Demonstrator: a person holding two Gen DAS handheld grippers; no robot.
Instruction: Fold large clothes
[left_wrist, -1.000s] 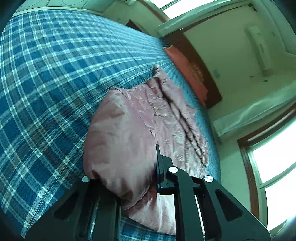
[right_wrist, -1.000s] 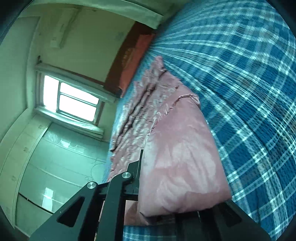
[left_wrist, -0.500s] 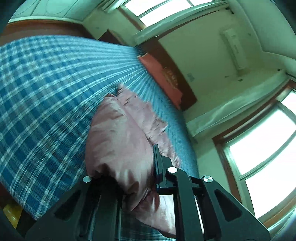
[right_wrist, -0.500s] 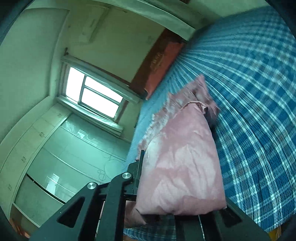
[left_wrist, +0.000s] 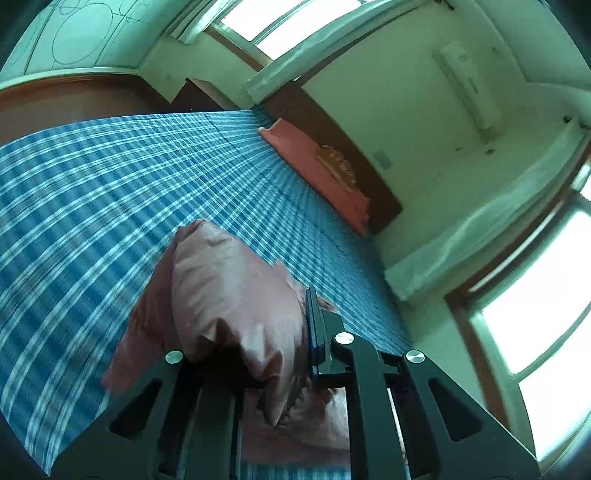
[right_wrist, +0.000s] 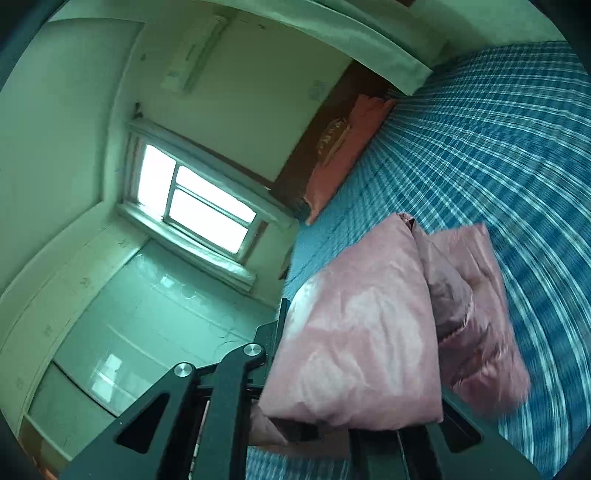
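Jacket (left_wrist: 229, 291) now lifted clear of bed (left_wrist: 92, 192), clamped in left hand-held gripper (left_wrist: 255, 350) and right hand-held gripper (right_wrist: 354, 373), ready for folding over.

Pink jacket (left_wrist: 229, 295) hides the left fingers' tips; plaid bedspread (right_wrist: 535, 295) blurs at right.
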